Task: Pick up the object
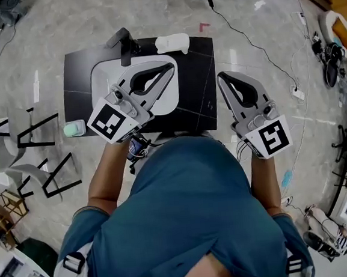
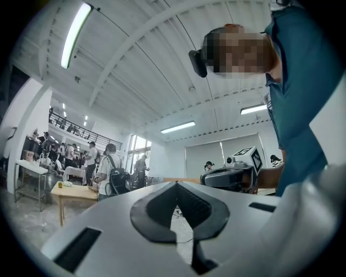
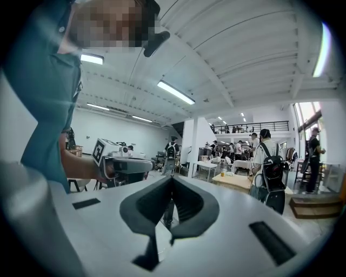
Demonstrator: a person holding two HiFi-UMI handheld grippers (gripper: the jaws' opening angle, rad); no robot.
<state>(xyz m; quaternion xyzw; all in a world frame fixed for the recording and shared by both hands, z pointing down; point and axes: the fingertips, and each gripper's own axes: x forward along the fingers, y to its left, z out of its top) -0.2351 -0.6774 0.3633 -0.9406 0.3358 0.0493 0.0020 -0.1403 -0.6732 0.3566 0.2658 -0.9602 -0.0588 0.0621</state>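
Note:
A white rounded object point(image 1: 173, 43) lies at the far edge of a black table point(image 1: 202, 90), next to a black device point(image 1: 123, 46) and a white sheet point(image 1: 102, 81). My left gripper point(image 1: 170, 67) hangs over that sheet, jaws shut and empty, short of the white object. My right gripper point(image 1: 221, 76) is shut and empty over the table's right edge. Both point level, so each gripper view shows the hall, not the table. The left gripper point(image 2: 175, 184) sees the right gripper's marker cube point(image 2: 250, 158). The right gripper point(image 3: 172, 177) sees the left one's cube point(image 3: 105, 151).
A small mint-green item point(image 1: 73, 129) sits at the table's left edge. Black-framed chairs point(image 1: 37, 134) stand on the floor to the left. Cables point(image 1: 256, 43) run across the floor on the right. People and tables point(image 3: 238, 181) fill the hall behind.

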